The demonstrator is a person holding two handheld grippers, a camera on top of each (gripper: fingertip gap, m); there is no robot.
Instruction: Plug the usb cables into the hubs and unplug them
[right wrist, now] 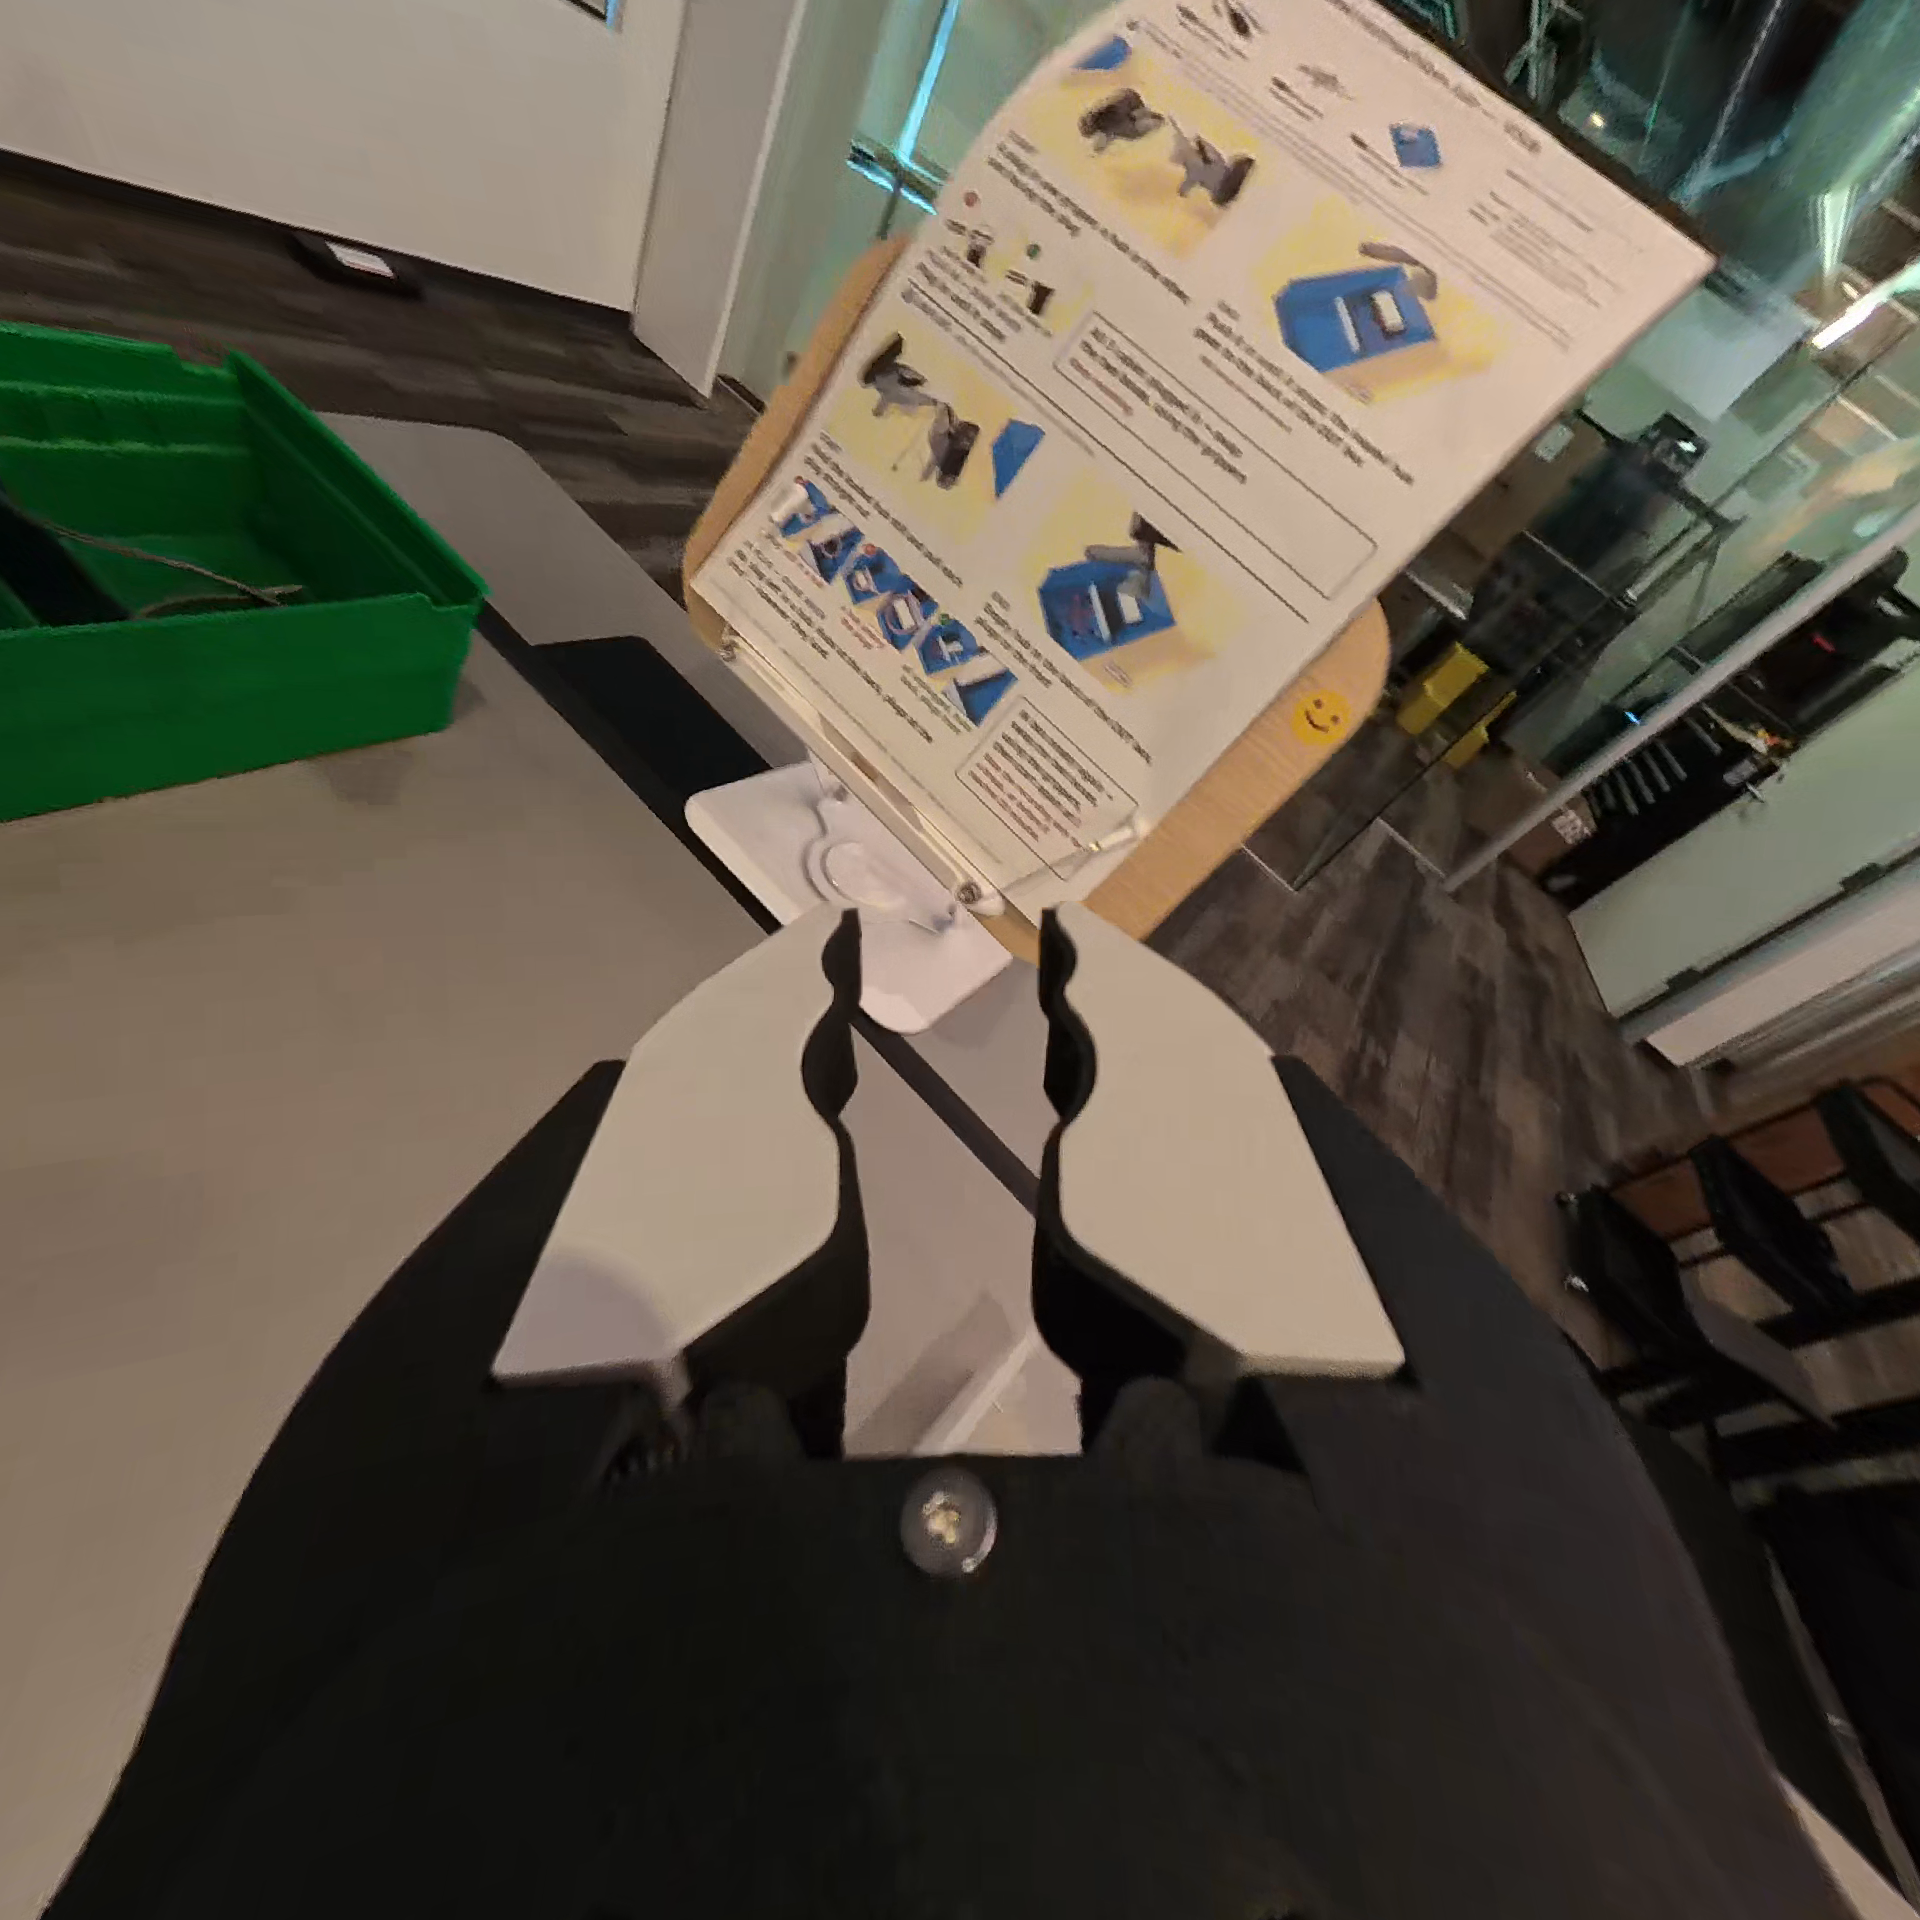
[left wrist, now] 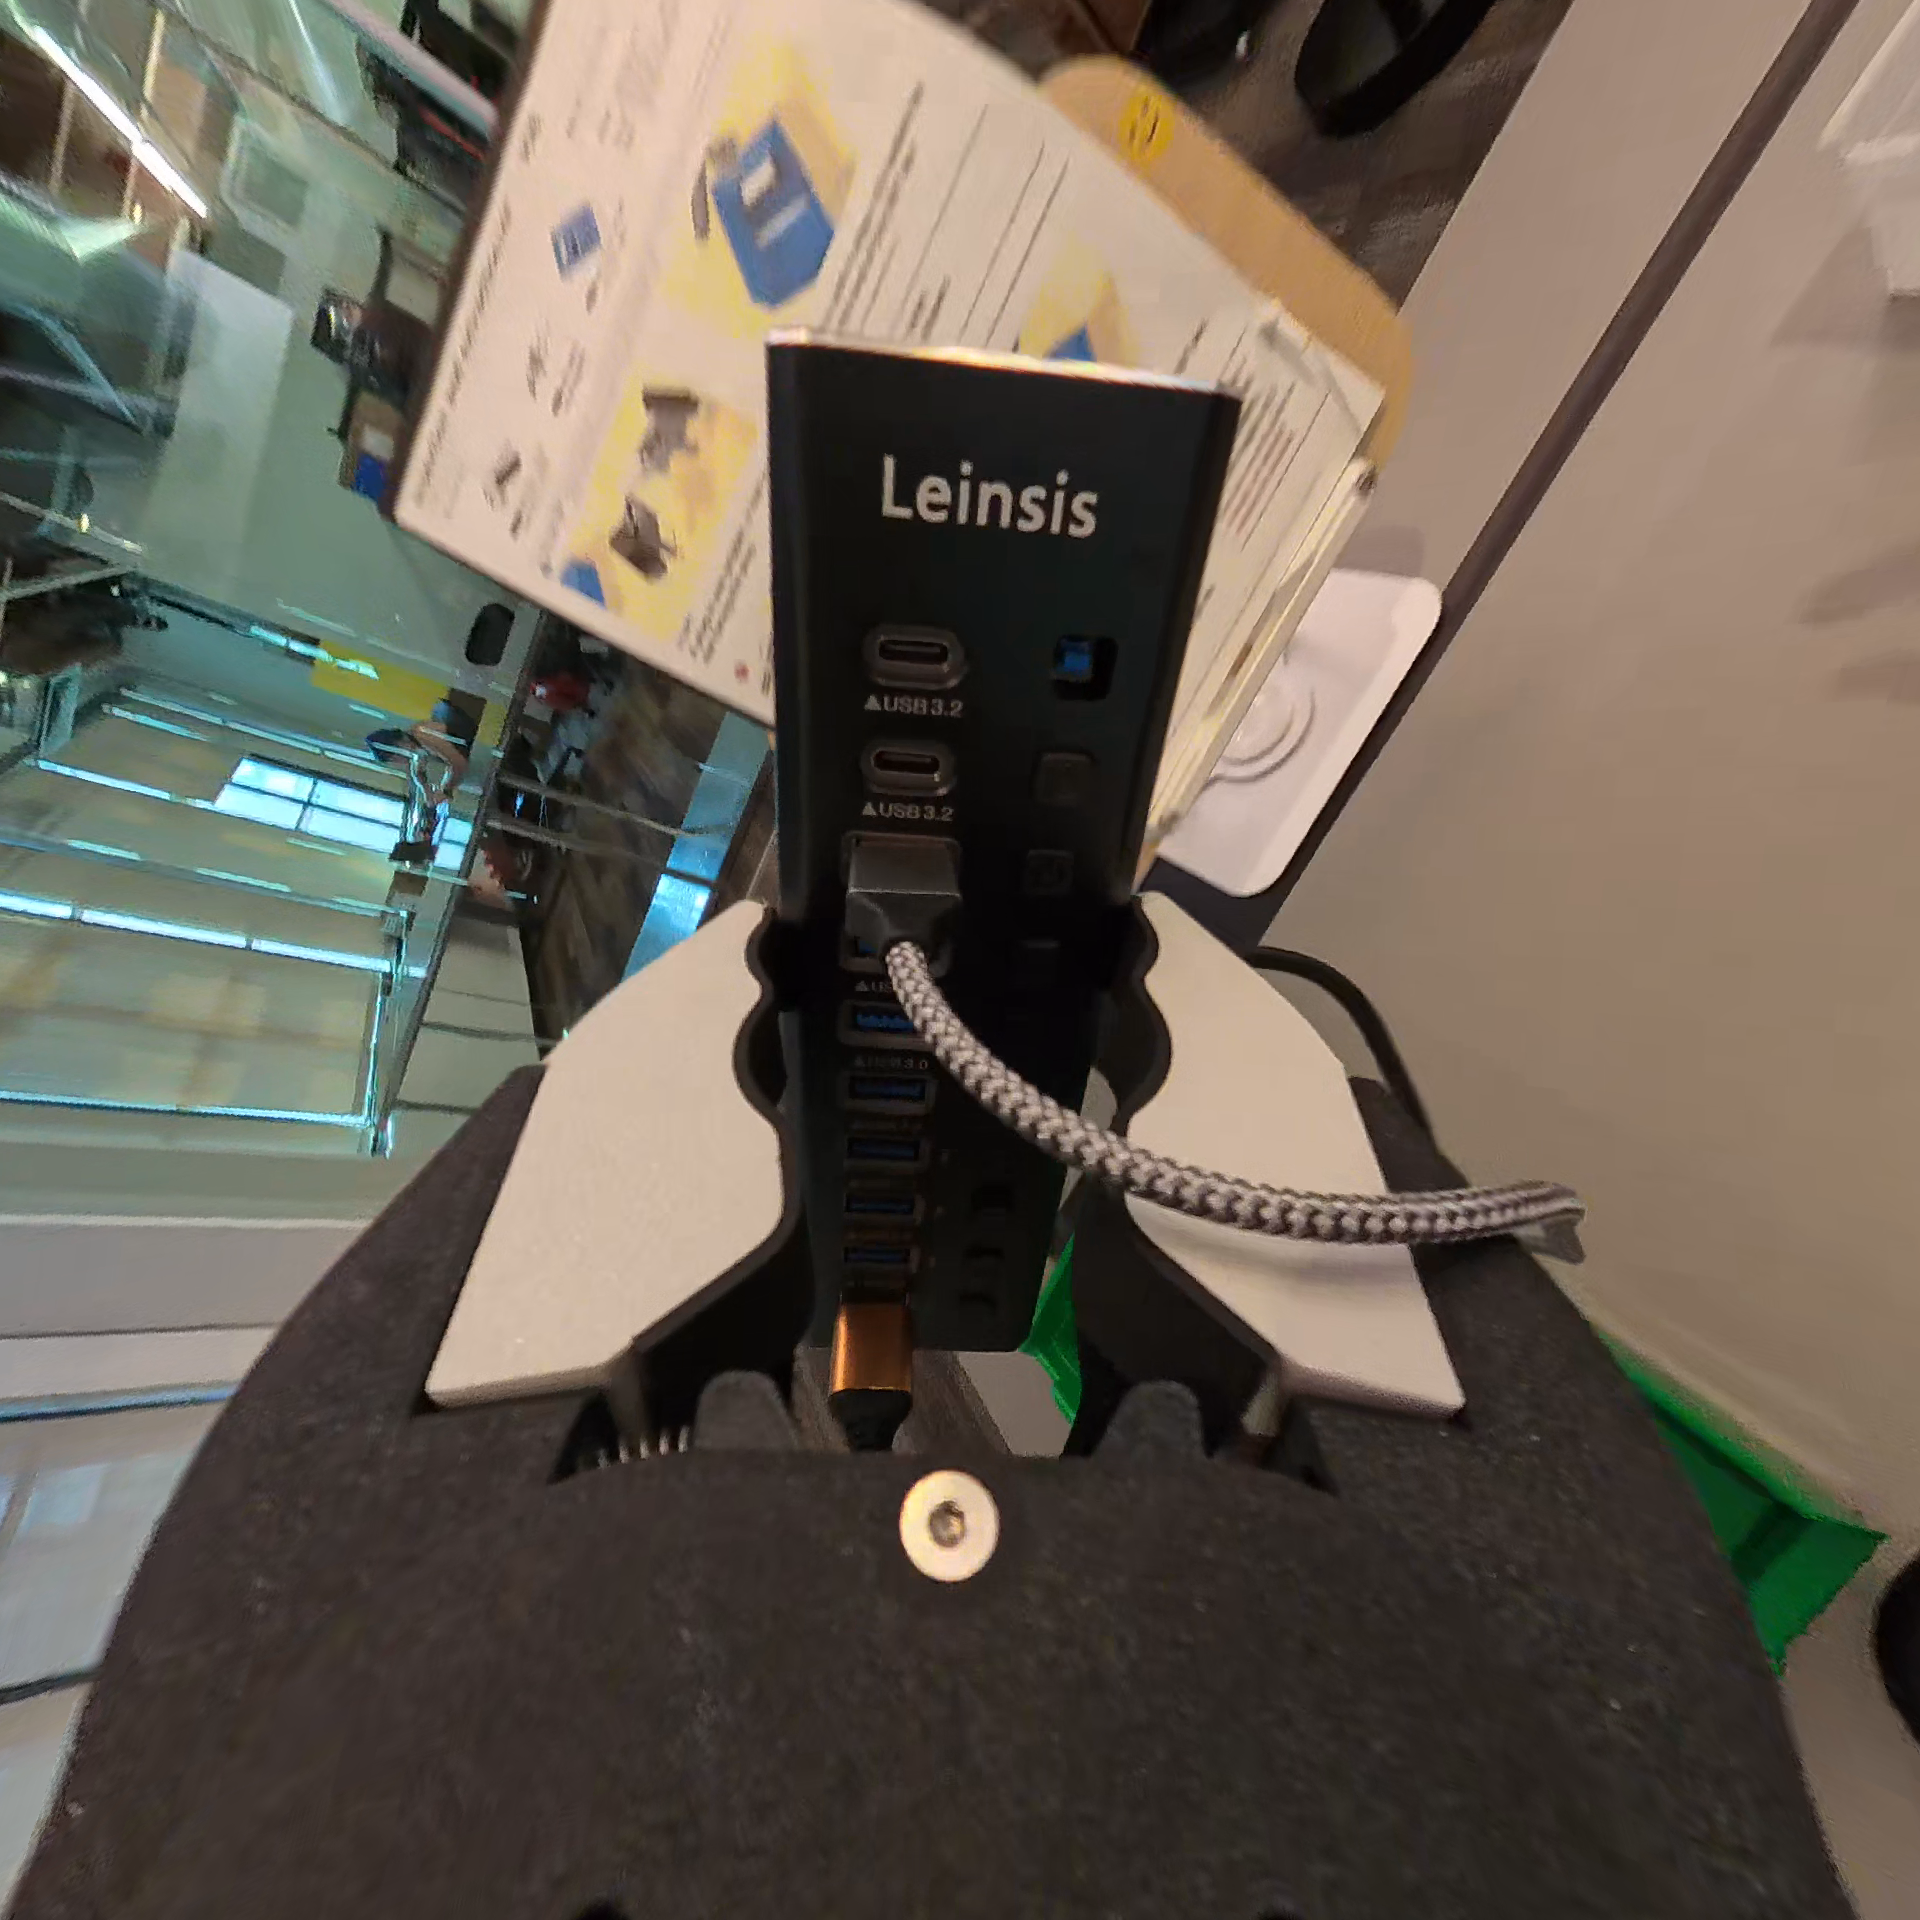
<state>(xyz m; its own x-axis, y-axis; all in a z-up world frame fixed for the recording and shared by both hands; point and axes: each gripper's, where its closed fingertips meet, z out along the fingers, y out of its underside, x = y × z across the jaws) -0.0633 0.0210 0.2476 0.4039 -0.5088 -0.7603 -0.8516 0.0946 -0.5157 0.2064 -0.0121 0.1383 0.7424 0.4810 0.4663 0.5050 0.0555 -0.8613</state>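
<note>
Two tools share the work: the left hand-held gripper [left wrist: 951, 925] clamps the black hub [left wrist: 987, 831] by its sides, lifted off the desk [right wrist: 260, 1039], long axis running straight away from the camera. A braided cable [left wrist: 1143, 1153] sits plugged in. The right hand-held gripper [right wrist: 948, 925] hangs slack and empty; unplugging likely comes next, needing its grip on the plug.

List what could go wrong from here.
1. The left gripper clamps the hub by its narrow sides only; pulling the braided cable could twist or slip it.
2. The right gripper is empty and faces the instruction sheet, with the plug out of its view; reaching may misgrip.
</note>
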